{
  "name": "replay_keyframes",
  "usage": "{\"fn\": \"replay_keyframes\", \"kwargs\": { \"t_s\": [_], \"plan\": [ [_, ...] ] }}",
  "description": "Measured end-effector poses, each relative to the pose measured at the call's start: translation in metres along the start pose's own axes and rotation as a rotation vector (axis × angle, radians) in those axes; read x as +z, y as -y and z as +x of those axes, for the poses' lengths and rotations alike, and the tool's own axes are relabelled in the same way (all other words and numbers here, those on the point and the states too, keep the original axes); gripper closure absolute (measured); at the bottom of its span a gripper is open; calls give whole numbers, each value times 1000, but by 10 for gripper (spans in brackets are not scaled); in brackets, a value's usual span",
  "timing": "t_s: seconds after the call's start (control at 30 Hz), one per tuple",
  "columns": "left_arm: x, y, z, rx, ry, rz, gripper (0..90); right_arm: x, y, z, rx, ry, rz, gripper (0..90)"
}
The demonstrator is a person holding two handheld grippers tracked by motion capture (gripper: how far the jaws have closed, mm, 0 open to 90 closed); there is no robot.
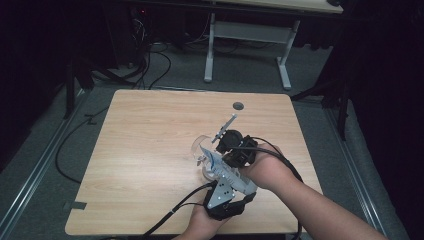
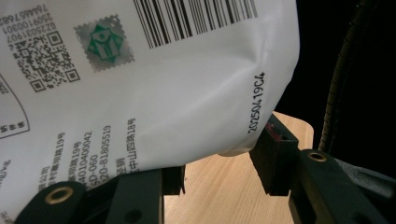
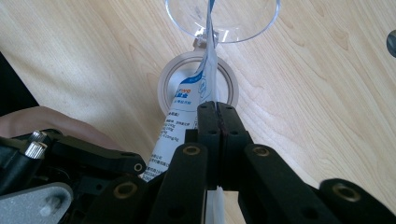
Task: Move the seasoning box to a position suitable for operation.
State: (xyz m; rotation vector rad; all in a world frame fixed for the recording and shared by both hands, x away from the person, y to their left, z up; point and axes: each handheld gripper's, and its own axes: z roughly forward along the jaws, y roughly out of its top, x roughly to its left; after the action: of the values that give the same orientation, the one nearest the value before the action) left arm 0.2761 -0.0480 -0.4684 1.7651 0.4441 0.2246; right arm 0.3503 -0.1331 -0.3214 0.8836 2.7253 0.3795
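Right gripper (image 3: 218, 109) fingers clamp together on the white pouch (image 3: 187, 121) edge; left gripper (image 2: 219, 163) fingers grip its bulging body. The pouch hangs over the glass (image 3: 223, 21), toward 12 o'clock. Better to tilt slowly above the desk (image 3: 327, 93), keeping the spout inside the rim.

pouch (image 2: 187, 93): glossy white plastic | cup (image 3: 224, 18): clear plastic | table (image 1: 150, 140): matt wood

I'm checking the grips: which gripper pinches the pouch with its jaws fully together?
The right gripper: its jaws meet flat on the white pouch. The left gripper holds the pouch's bulging body, jaws apart.
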Motion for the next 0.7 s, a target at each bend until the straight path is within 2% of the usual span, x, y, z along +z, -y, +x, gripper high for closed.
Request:
{"fn": "replay_keyframes", "kwargs": {
  "t_s": [0.7],
  "plan": [
    [0,0,0,3,0,0,592,1,0,0,-4,3,1,898]
  ]
}}
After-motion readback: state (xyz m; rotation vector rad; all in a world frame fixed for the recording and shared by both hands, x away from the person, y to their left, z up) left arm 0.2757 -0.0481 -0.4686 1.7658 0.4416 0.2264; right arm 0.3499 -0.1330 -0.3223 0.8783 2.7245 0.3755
